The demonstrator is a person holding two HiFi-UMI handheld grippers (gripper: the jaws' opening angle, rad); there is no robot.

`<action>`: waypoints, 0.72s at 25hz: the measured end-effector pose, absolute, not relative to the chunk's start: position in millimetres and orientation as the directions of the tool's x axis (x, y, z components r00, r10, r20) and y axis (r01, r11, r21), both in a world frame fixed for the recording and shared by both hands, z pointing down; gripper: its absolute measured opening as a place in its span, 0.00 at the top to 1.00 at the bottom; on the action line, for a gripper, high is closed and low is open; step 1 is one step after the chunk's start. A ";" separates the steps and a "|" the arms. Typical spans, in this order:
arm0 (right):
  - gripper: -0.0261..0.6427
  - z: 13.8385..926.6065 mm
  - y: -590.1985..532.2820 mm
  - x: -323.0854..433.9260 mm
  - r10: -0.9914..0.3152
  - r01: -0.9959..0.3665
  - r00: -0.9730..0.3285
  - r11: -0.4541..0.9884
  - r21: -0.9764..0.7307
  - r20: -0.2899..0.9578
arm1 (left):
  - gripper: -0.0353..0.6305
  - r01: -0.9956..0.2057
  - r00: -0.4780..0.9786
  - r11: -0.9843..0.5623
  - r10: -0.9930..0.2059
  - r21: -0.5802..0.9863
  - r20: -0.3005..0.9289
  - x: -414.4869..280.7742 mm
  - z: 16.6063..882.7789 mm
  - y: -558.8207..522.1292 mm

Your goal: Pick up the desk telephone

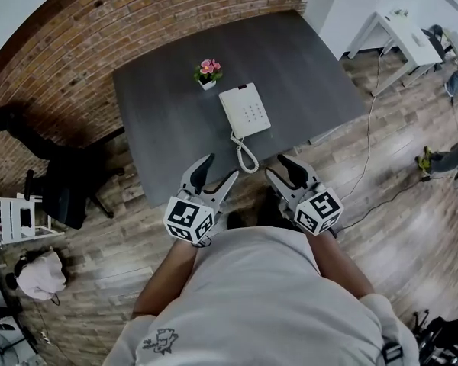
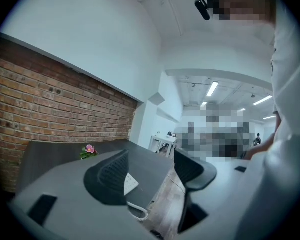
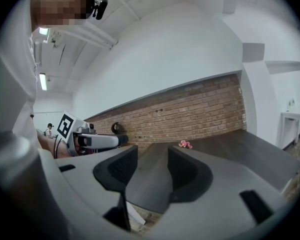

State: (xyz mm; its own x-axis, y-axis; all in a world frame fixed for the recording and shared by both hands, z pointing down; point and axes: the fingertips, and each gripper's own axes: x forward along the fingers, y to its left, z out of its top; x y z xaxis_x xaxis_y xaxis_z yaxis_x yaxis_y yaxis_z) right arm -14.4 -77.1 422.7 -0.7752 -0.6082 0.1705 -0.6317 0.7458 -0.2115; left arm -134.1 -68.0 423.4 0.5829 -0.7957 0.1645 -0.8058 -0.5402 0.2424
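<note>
The white desk telephone (image 1: 244,110) lies flat near the front edge of the dark grey table (image 1: 168,128), with its coiled cord (image 1: 246,155) hanging toward me. My left gripper (image 1: 216,177) hovers at the table's front edge, just left of the cord, open and empty. To the right of the cord my right gripper (image 1: 282,172) is also open and empty. In the left gripper view, a corner of the telephone (image 2: 131,183) and the cord (image 2: 138,213) show between the spread jaws of the left gripper (image 2: 150,168). The right gripper (image 3: 152,168) looks along the bare tabletop.
A small pot of pink flowers (image 1: 208,72) stands on the table behind the telephone. A brick wall (image 1: 99,29) runs behind the table. A black office chair (image 1: 65,189) sits to the left, and a white desk (image 1: 403,36) stands far right. Cables lie on the wooden floor (image 1: 382,197).
</note>
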 end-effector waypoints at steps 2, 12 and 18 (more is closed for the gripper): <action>0.68 424.0 -89.2 -15.6 -0.588 -0.612 -0.791 0.761 -0.215 0.170 | 0.50 -0.824 0.556 -0.513 -0.814 0.240 0.168 -136.9 424.0 -75.5; 0.68 427.4 -172.2 -9.2 -0.463 -0.494 -0.869 0.836 -0.239 0.177 | 0.50 -0.890 0.435 -0.384 -0.876 0.248 0.206 -127.7 432.3 -136.2; 0.68 426.6 -223.1 18.6 -0.422 -0.455 -0.889 0.858 -0.238 0.177 | 0.50 -0.901 0.409 -0.353 -0.886 0.251 0.220 -94.2 436.9 -178.5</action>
